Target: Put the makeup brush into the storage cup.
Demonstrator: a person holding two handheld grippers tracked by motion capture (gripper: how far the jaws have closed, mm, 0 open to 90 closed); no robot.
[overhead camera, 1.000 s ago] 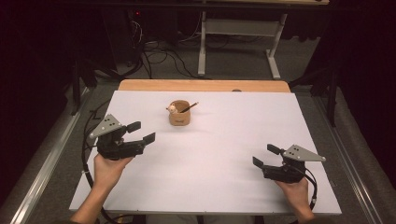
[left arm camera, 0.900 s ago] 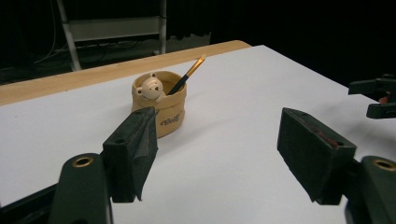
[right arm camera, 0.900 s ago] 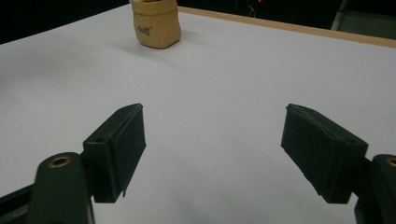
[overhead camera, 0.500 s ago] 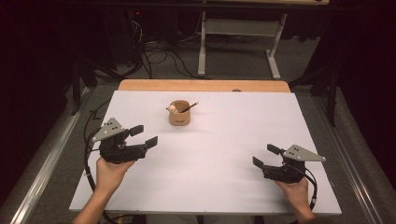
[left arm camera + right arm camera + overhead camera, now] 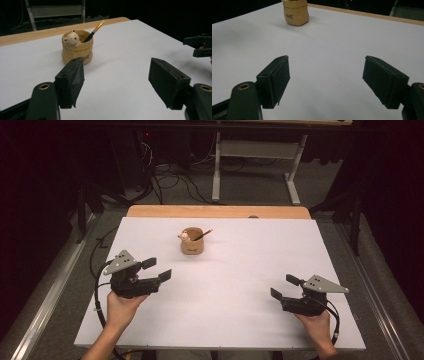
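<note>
White bench [image 5: 240, 285] almost bare; bear pot [image 5: 192, 241] with brush [image 5: 202, 235] stands at far middle. Both my tools hold nothing, jaws apart: left tool [image 5: 156, 270] nearer pot, right tool [image 5: 284, 288] well apart. I approach level, take brush by handle, lift straight so pot not tips

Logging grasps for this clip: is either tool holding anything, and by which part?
Nothing is held. The left tool and right tool are open and empty; the pot stands untouched.

- A small tan sack-shaped pot [image 5: 192, 242] is seen standing upright on the white table top, towards its far edge and a little left of centre.
- A pale bear figure [image 5: 72, 38] is perched at its rim.
- A dark brush handle with a gold tip [image 5: 94, 31] is leaned out of its mouth.
</note>
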